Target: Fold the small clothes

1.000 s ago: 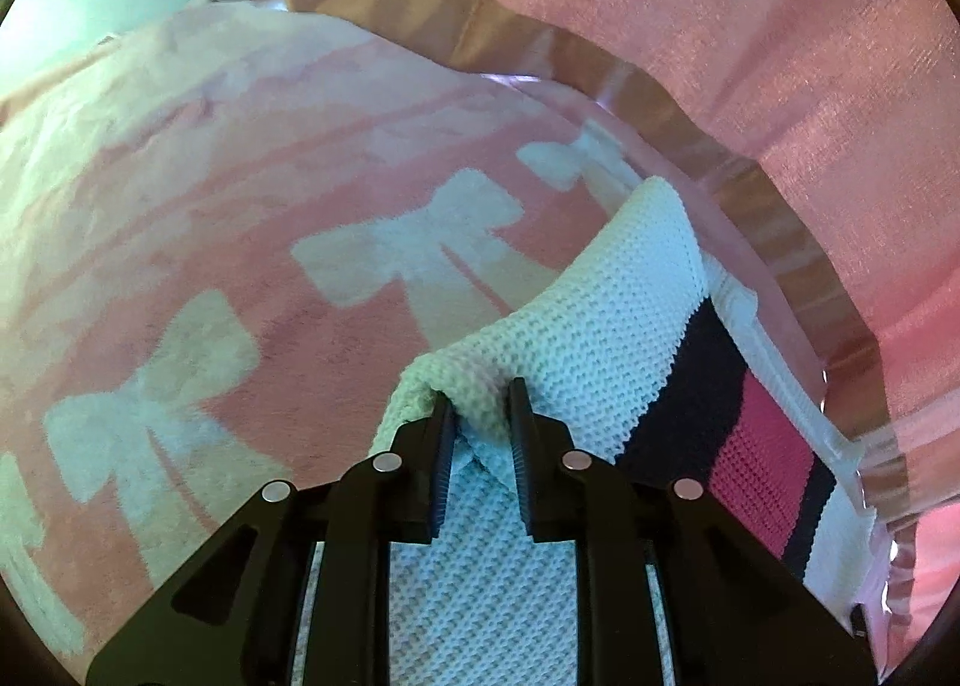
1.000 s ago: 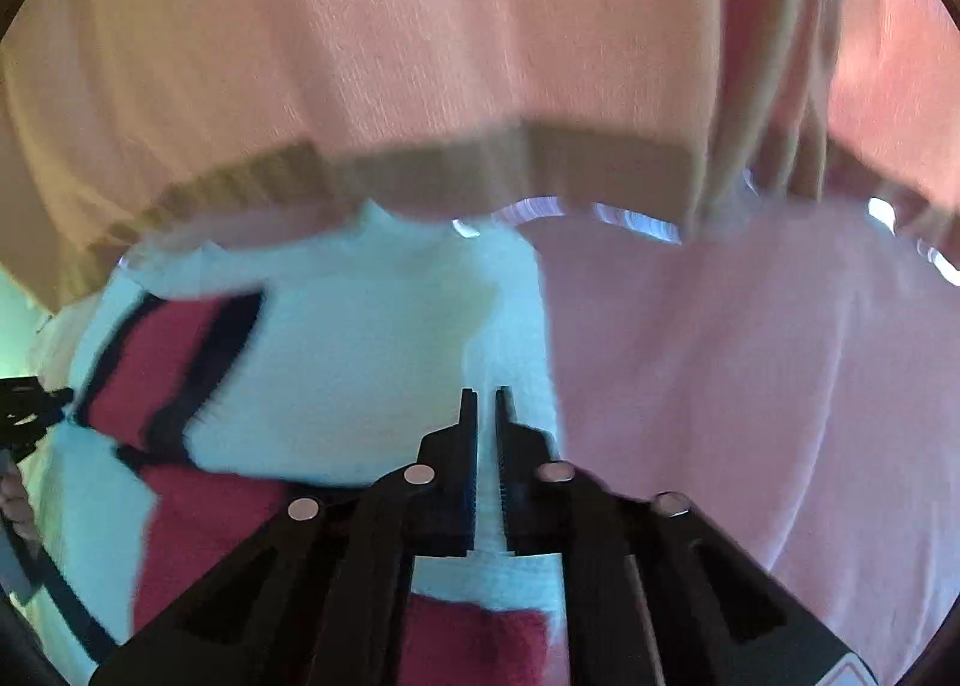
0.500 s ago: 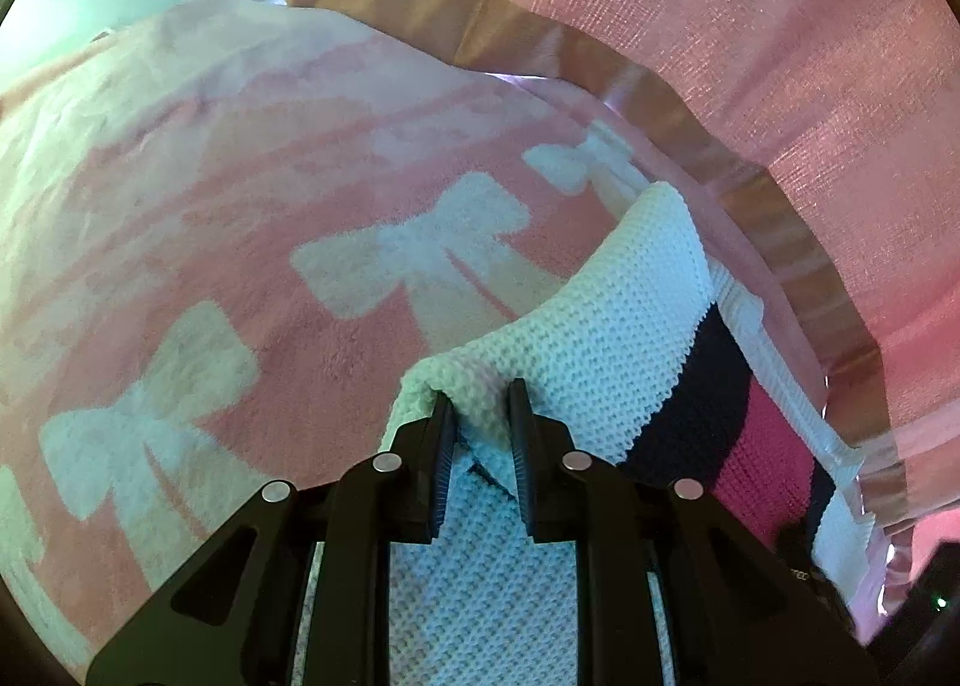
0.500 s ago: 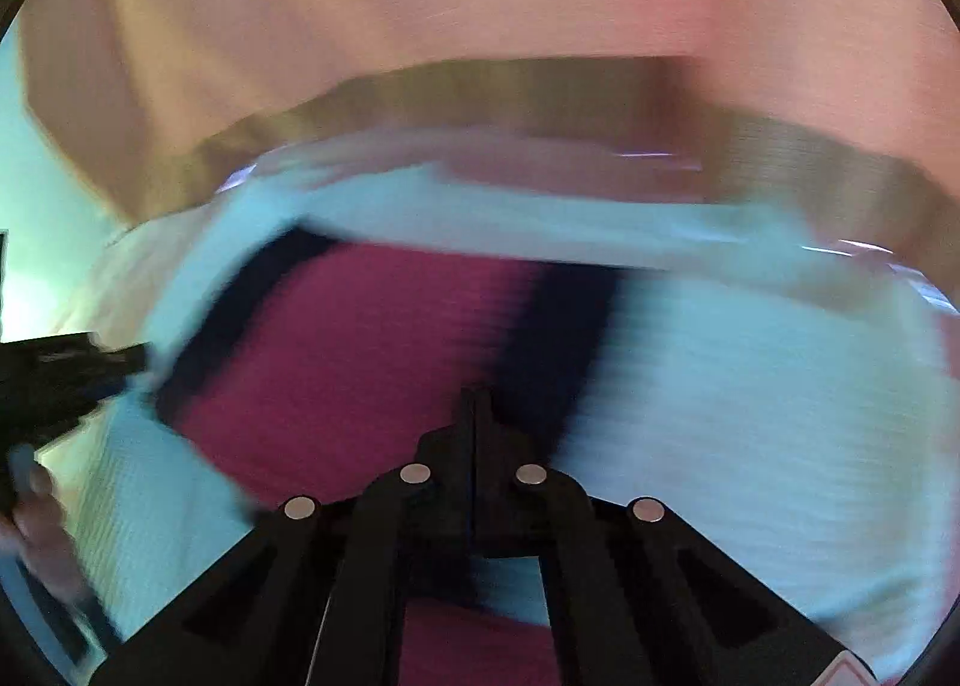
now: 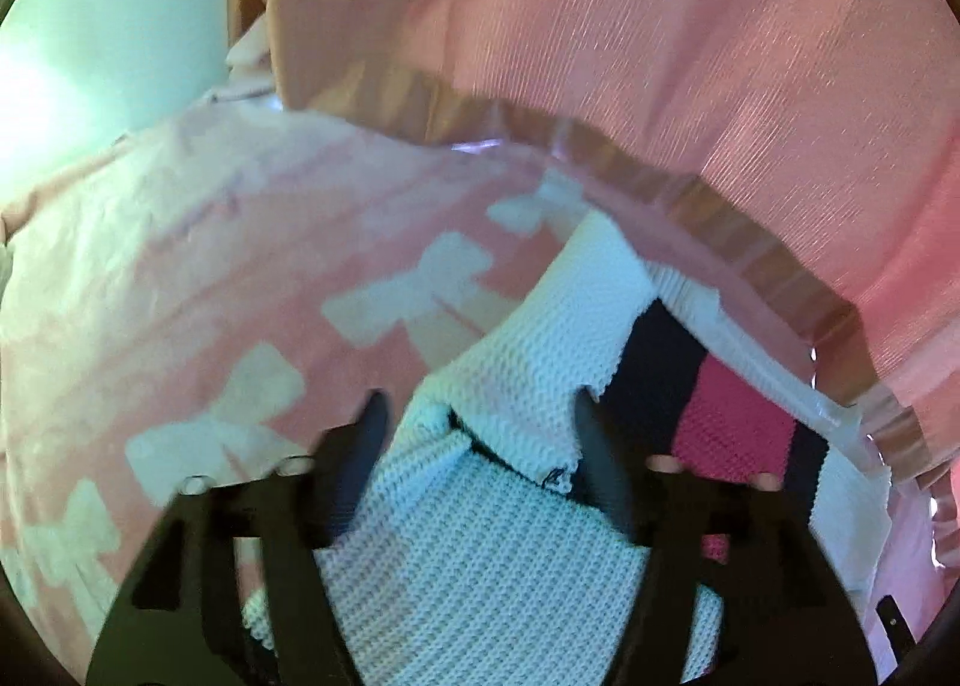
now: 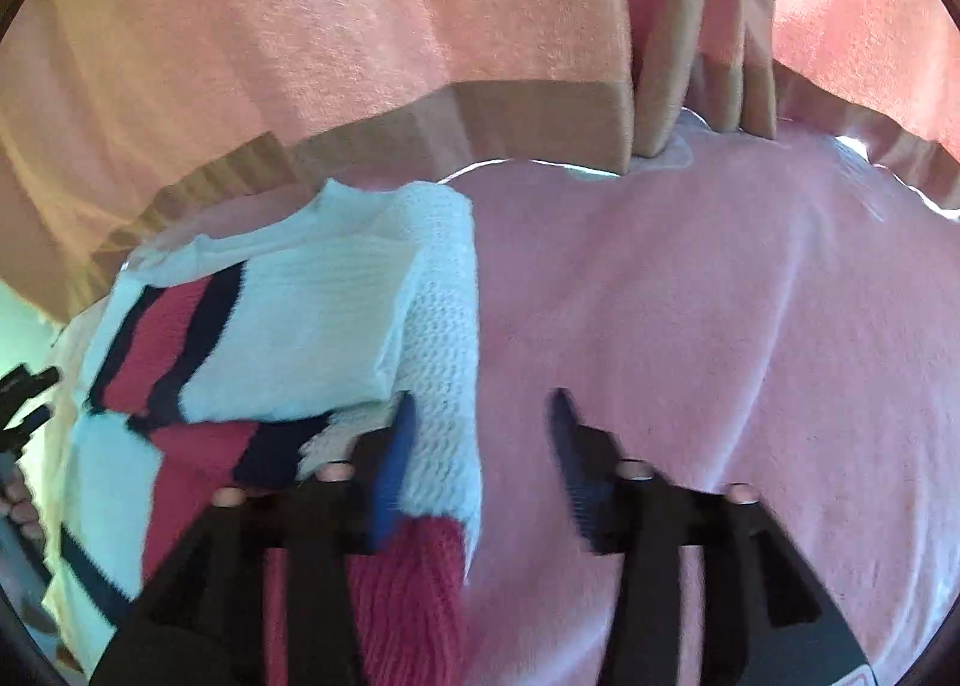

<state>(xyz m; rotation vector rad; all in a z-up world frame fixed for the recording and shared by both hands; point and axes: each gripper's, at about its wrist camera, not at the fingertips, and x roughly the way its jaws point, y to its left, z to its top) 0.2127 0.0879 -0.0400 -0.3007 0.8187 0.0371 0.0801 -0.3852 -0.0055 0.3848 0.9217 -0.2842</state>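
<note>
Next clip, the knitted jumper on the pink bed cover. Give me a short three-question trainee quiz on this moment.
1. True or false: the left gripper is clamped on the jumper.
2. Which stripe colours cross the white jumper? A) green and yellow B) dark and pinkish red C) orange only
3. What white shape is printed on the blanket?

Key
1. False. Its jaws have just been opening; a white fold lies between them, but the pads stand clear of it.
2. B. Both stripes show in both wrist views.
3. Bows.

The right gripper has also just been opening, over the jumper's edge.
</note>
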